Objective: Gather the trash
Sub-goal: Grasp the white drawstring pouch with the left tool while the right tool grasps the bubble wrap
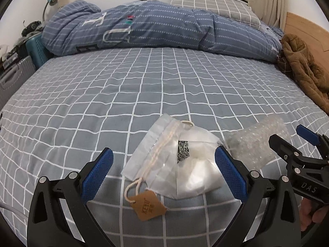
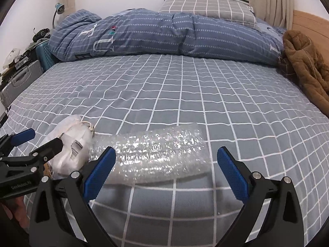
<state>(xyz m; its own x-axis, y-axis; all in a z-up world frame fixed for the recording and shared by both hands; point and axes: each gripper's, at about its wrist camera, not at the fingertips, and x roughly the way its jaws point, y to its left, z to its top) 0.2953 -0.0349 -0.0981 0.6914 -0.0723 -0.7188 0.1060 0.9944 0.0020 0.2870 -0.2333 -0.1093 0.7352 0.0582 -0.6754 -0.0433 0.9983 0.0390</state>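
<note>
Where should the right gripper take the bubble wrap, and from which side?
Take the bubble wrap near its middle, coming straight down from above. It lies flat as a long loose roll across the bed sheet, already between the open fingers of the right gripper. Its left end nearly touches the clear drawstring bag, so probably avoid that end.

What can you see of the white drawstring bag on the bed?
The white drawstring bag looks like thin, translucent fabric, crumpled and lying flat on the checked bed sheet. A cream cord runs along it to a brown paper tag. A dark QR-like label shows through. It lies between the open left gripper fingers, beside the bubble wrap.
</note>
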